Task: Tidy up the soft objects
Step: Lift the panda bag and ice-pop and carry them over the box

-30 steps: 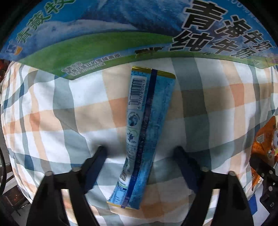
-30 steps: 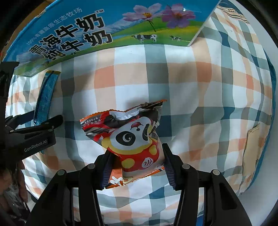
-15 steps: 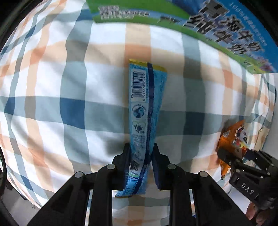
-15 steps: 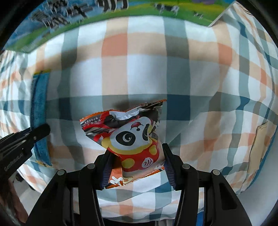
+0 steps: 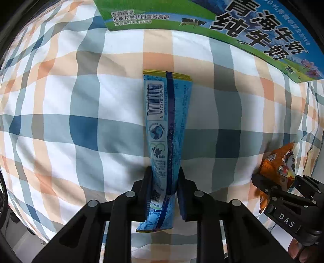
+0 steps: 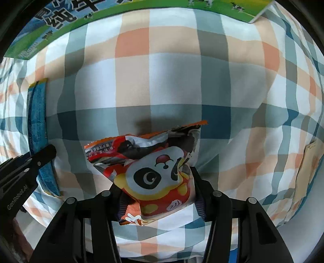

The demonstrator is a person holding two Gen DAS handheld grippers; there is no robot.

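Observation:
A long blue snack packet (image 5: 168,121) with a barcode hangs over the checked cloth (image 5: 60,121). My left gripper (image 5: 164,174) is shut on its lower end, both pads pressing the wrapper. A red and orange snack bag with a panda face (image 6: 154,168) sits between the pads of my right gripper (image 6: 157,182), which is shut on it just above the cloth (image 6: 162,81). The left wrist view shows the same bag (image 5: 277,161) at the right edge. In the right wrist view the blue packet (image 6: 37,113) is at the far left.
A blue and green milk carton box (image 5: 222,18) lies along the far side of the cloth and also shows at the top of the right wrist view (image 6: 60,20). The cloth's right edge drops off to a pale surface (image 6: 303,232).
My left gripper went from wide open around the blue packet to shut on it, then lifted it a little and shifted sideways. My right gripper kept its grip on the panda bag and sank slightly.

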